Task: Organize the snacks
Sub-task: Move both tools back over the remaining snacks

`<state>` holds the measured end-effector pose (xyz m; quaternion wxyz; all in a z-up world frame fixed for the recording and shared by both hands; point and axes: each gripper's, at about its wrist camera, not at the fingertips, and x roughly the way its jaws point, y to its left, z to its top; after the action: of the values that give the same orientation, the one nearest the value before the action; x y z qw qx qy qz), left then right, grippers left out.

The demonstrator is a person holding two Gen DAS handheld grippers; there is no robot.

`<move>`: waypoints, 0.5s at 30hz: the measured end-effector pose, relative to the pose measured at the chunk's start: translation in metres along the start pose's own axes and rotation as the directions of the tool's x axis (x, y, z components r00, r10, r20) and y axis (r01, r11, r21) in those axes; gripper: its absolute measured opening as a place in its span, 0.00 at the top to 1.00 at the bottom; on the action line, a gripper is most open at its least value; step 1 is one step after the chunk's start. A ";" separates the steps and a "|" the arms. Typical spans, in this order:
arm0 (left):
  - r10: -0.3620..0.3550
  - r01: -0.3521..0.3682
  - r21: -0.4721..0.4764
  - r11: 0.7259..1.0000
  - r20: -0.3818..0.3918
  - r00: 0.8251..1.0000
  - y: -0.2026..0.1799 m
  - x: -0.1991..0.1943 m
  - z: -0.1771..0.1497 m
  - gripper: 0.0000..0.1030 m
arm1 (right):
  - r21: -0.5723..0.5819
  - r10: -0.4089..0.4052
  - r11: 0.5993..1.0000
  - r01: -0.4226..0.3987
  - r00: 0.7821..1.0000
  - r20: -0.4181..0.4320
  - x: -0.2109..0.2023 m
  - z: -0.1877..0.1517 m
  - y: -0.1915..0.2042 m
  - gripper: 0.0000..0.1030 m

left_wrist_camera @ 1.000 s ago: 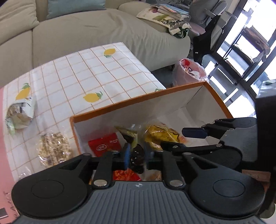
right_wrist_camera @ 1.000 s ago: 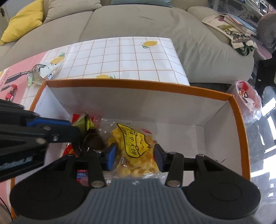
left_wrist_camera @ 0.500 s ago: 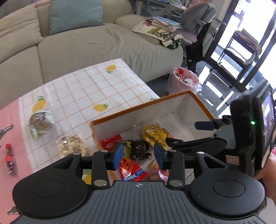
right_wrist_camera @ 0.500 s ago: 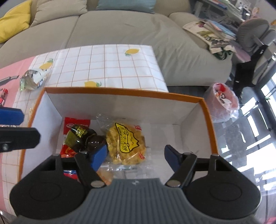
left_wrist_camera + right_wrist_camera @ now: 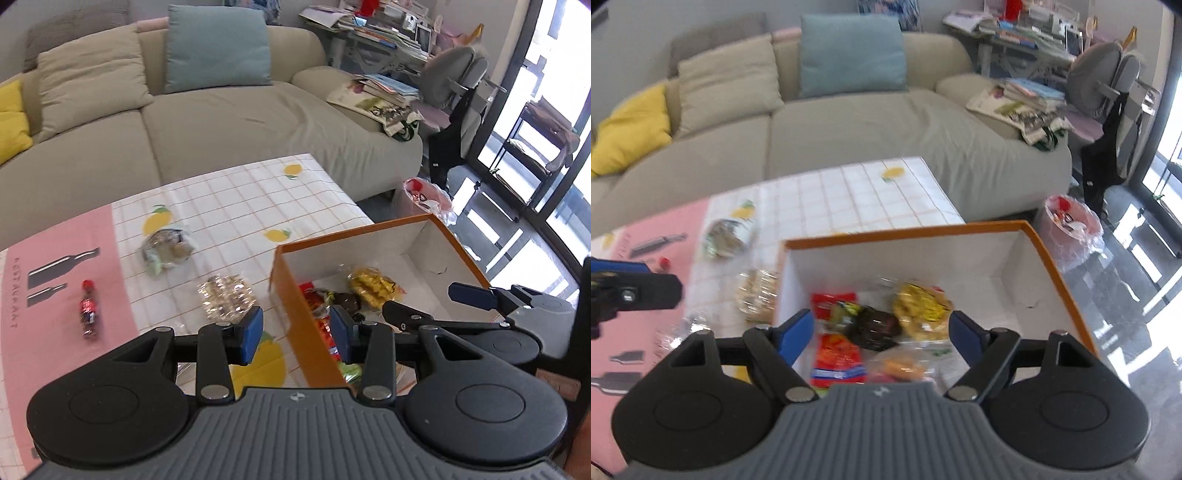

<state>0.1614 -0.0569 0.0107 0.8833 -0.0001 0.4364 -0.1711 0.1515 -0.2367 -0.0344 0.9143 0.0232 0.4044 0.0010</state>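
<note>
An orange-rimmed white box (image 5: 424, 240) (image 5: 960, 258) holds several snacks: a yellow chip bag (image 5: 373, 286) (image 5: 921, 306), a dark packet (image 5: 873, 325) and red packets (image 5: 836, 360). My left gripper (image 5: 295, 332) is open and empty, raised above the box's left wall. My right gripper (image 5: 881, 330) is wide open and empty above the box. On the table lie a clear pack of puffed snacks (image 5: 227, 295), a green-and-silver bag (image 5: 166, 249) (image 5: 724, 238) and a small red-capped bottle (image 5: 88, 310).
The table has a lemon-check cloth (image 5: 229, 206) and a pink mat (image 5: 55, 266). A beige sofa (image 5: 221, 122) stands behind. A pink-bagged bin (image 5: 1071, 225) and a chair (image 5: 454, 88) are on the right, past the table edge.
Both grippers have risen out of the box and opened wider. The left gripper let go of the dark packet, which now lies in the box. The left gripper has shifted left.
</note>
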 end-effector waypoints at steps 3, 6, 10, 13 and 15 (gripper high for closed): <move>0.022 -0.022 0.001 1.000 0.008 1.000 0.009 -0.010 -0.012 0.54 | 0.001 0.027 1.000 -0.027 0.999 0.039 -0.014 -0.009 0.021 0.24; 0.049 -0.049 -0.020 0.999 0.012 0.999 0.023 -0.018 -0.025 0.54 | -0.016 0.046 0.999 -0.045 0.997 0.067 -0.022 -0.017 0.041 0.24; 0.066 -0.065 -0.057 0.996 0.017 0.998 0.047 -0.023 -0.045 0.54 | -0.054 0.061 0.997 -0.055 0.993 0.100 -0.029 -0.030 0.068 0.26; 0.074 -0.074 -0.095 0.993 -0.006 0.997 0.066 -0.020 -0.059 0.54 | -0.074 0.080 0.995 -0.072 0.990 0.113 -0.031 -0.040 0.085 0.33; 0.077 -0.079 -0.134 0.988 -0.021 0.997 0.080 -0.017 -0.068 0.54 | -0.092 0.096 0.992 -0.086 0.989 0.112 -0.030 -0.046 0.096 0.36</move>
<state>0.1234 0.0333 -0.0297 0.8839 -0.0411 0.4535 -0.1064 0.0992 -0.1392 -0.0392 0.9354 0.0020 0.3486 0.0589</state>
